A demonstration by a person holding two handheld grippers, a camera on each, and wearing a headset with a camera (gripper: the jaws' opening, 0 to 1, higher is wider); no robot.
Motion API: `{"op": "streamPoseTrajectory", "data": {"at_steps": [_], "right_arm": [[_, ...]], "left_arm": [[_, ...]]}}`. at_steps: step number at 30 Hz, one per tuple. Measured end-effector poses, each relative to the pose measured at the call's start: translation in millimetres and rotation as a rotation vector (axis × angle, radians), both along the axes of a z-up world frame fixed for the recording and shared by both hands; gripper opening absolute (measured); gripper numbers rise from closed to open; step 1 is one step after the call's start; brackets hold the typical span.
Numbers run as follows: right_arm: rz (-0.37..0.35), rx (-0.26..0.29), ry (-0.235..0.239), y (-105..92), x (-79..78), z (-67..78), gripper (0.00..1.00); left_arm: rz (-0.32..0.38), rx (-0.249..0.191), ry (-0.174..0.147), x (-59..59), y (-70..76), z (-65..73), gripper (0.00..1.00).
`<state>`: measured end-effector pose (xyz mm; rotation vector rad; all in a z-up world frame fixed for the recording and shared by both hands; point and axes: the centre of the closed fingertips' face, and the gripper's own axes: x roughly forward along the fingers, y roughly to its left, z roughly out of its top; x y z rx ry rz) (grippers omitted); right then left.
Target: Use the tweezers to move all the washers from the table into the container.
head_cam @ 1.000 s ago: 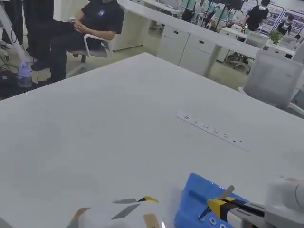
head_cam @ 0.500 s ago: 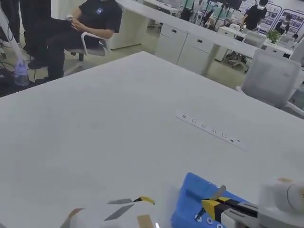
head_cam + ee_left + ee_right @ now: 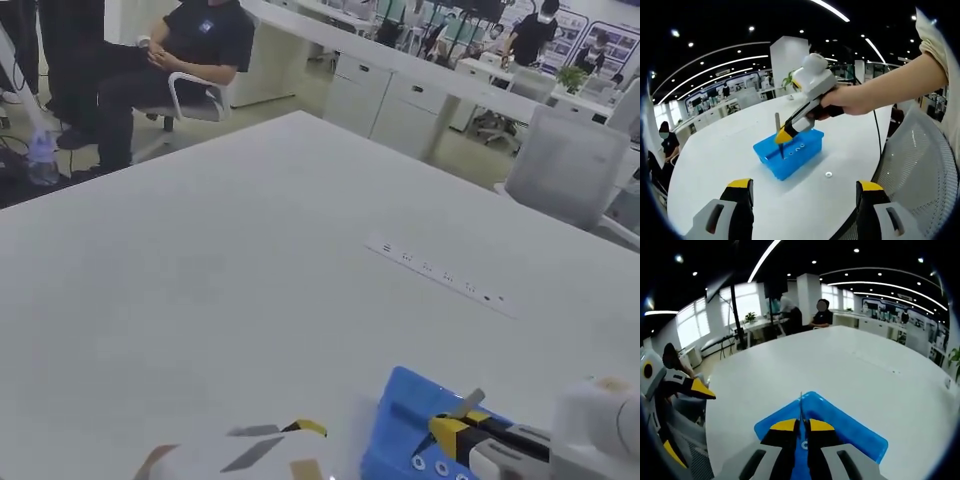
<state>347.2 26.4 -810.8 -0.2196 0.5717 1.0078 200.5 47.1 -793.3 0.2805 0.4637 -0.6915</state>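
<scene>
Right gripper (image 3: 801,426) jaws, clenched on the tweezers (image 3: 801,409), hold them over the blue container (image 3: 860,436). Left gripper (image 3: 803,184) jaws are released. One washer (image 3: 828,174) lies on the worktop (image 3: 715,150) ahead of them, beside the container.

Bright even ceiling-strip lighting, soft shadows, fisheye-bent edges, slightly blurred lower head view

The right gripper (image 3: 801,426) tilts downward, its jaws pinched on the tweezers (image 3: 801,411); the left gripper (image 3: 804,186) holds its jaws wide apart.
</scene>
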Motion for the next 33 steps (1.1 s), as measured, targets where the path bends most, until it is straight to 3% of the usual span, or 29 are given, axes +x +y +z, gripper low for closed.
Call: {"op": "streamPoseTrajectory", "data": {"at_steps": [10,13,15,21,24,30,33], "right_arm": [[-0.041,0.061,-0.034,-4.4,-6.7,27.5,0.04],[-0.057,0.092,-0.037,-7.3,-11.0,36.4,0.04],[-0.080,0.144,-0.030,-8.1,-13.6,45.3,0.04],[-0.111,0.190,-0.030,-15.9,-22.6,59.0,0.04],[-0.116,0.197,-0.030,-19.0,-29.0,61.8,0.04],[-0.102,0.169,-0.033,-23.8,-41.7,59.5,0.04],[-0.102,0.182,-0.027,-26.4,-48.3,61.8,0.04]], "left_arm": [[-0.002,0.004,-0.001,-0.1,-0.1,-0.5,0.85],[-0.008,0.007,0.002,-0.9,-1.0,-1.1,0.85],[-0.008,0.009,0.000,-0.9,-0.9,-1.0,0.85],[-0.010,-0.003,-0.002,-1.2,-1.8,0.7,0.86],[-0.011,-0.022,-0.008,-1.0,-2.9,3.7,0.85],[-0.014,-0.011,-0.004,-1.3,-2.7,2.2,0.85],[-0.016,-0.009,-0.002,-1.6,-2.9,1.5,0.85]]}}
